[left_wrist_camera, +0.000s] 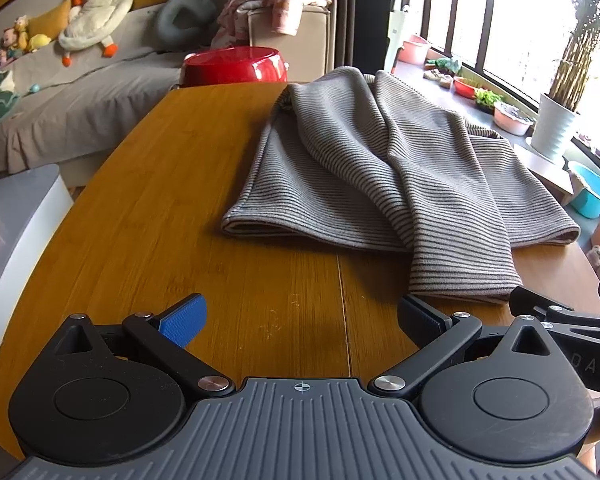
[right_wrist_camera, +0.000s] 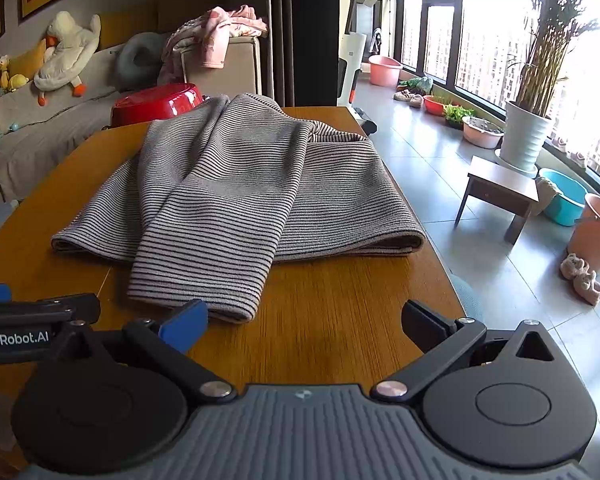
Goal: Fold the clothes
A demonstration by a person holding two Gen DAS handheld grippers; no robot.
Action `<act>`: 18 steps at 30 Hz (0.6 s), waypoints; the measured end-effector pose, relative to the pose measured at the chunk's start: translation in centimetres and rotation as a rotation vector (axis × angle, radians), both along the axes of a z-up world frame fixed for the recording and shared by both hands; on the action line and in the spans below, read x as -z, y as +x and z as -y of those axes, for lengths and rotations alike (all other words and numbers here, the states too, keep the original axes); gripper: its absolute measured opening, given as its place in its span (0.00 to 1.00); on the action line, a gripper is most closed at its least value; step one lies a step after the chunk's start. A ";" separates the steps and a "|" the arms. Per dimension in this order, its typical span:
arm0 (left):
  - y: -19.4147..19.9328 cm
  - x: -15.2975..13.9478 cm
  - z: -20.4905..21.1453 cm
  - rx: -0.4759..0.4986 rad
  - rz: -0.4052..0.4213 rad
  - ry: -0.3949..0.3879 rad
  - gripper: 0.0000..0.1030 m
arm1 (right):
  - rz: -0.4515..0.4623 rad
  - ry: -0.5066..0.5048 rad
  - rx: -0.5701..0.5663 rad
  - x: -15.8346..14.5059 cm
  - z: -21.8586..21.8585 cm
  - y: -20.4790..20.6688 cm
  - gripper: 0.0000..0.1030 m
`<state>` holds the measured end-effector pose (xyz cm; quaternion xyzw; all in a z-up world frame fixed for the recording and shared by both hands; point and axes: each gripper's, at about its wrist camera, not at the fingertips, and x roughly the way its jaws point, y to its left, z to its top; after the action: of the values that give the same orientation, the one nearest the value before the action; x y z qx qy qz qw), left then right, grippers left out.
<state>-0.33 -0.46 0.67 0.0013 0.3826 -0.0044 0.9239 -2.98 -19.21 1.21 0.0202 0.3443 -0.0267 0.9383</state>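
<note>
Wooden desk [left_wrist_camera: 140, 220] carries striped sweater [left_wrist_camera: 380, 168] at twelve o'clock, sleeve [right_wrist_camera: 204, 256] nearest. Left claw [left_wrist_camera: 300, 320] and right claw [right_wrist_camera: 306, 326] spread, empty. Recommend pinching hem corners evenly, then folding away squarely.

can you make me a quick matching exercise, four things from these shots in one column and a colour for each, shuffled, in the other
Things:
1. garment
2. basin
3. table
4. finger pad

Colours:
A. blue
B. grey with dark stripes
C. red
D. orange-brown wood

Pairs: 1-B, 2-C, 3-D, 4-A
</note>
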 end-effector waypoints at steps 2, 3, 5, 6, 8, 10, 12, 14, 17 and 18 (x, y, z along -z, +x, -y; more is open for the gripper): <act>0.0 0.1 0.0 -0.002 -0.004 -0.001 1.00 | 0.000 0.000 -0.002 0.0 0.0 0.0 1.00; 0.1 0.1 0.0 -0.003 -0.006 -0.002 1.00 | -0.002 0.000 -0.003 0.0 0.0 0.0 1.00; 0.0 0.2 -0.1 -0.003 -0.007 -0.003 1.00 | -0.003 0.000 -0.004 0.0 0.0 0.0 1.00; 0.0 0.2 -0.1 -0.003 -0.007 -0.003 1.00 | -0.003 0.000 -0.004 0.0 0.0 0.0 1.00; -0.1 0.1 -0.1 -0.003 -0.007 -0.002 1.00 | -0.003 0.000 -0.004 0.0 0.0 0.0 1.00; -0.1 0.1 -0.1 -0.003 -0.009 -0.002 1.00 | -0.004 0.001 -0.004 0.0 0.1 0.0 1.00; -0.1 0.1 -0.1 -0.003 -0.011 -0.002 1.00 | -0.006 0.002 -0.004 0.1 0.1 -0.1 1.00; -0.1 0.1 0.0 -0.004 -0.011 -0.001 1.00 | -0.006 0.003 -0.004 0.2 0.1 -0.1 1.00; 0.0 0.2 0.0 -0.005 -0.015 0.001 1.00 | -0.006 0.002 -0.005 0.1 0.0 -0.1 1.00; 0.0 0.2 0.0 -0.005 -0.017 0.001 1.00 | -0.007 0.002 -0.005 0.1 0.0 0.0 1.00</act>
<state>-0.37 -0.46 0.43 0.0009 0.3903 -0.0019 0.9207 -3.03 -19.24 1.07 0.0203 0.3476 -0.0239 0.9371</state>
